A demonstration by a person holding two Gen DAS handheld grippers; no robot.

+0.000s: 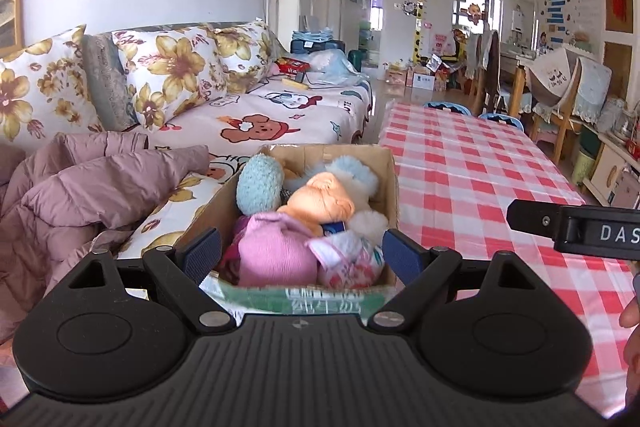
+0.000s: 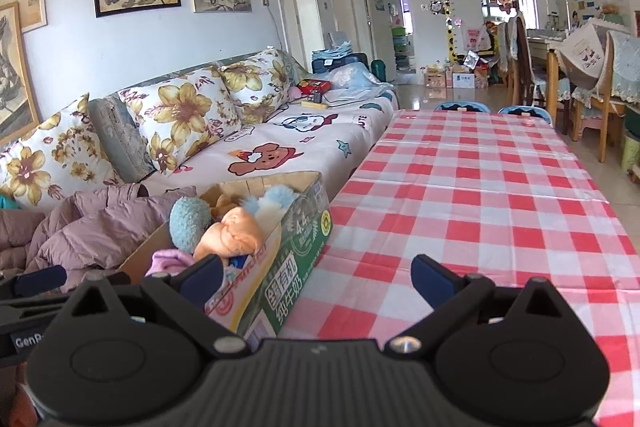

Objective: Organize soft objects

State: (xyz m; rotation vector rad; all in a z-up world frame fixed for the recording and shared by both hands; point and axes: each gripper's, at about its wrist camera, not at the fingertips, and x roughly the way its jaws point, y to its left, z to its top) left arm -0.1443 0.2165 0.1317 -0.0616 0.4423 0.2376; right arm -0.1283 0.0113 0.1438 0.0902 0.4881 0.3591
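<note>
A cardboard milk box (image 1: 390,183) stands at the left edge of the checked table and is full of soft toys: a blue plush (image 1: 258,187), an orange plush (image 1: 320,201), a pink knit piece (image 1: 276,251) and a patterned cloth (image 1: 352,261). My left gripper (image 1: 302,255) is open and empty, its fingers wide either side of the box's near end. My right gripper (image 2: 318,277) is open and empty, just right of the box (image 2: 296,247), over the table. The toys show there too, the orange plush (image 2: 234,233) on top.
A red-and-white checked tablecloth (image 2: 480,195) covers the long table. A sofa (image 1: 260,115) with floral cushions and a mauve padded jacket (image 1: 80,195) lies to the left. Blue stools (image 2: 462,107) stand at the table's far end, wooden chairs (image 2: 592,99) to the right.
</note>
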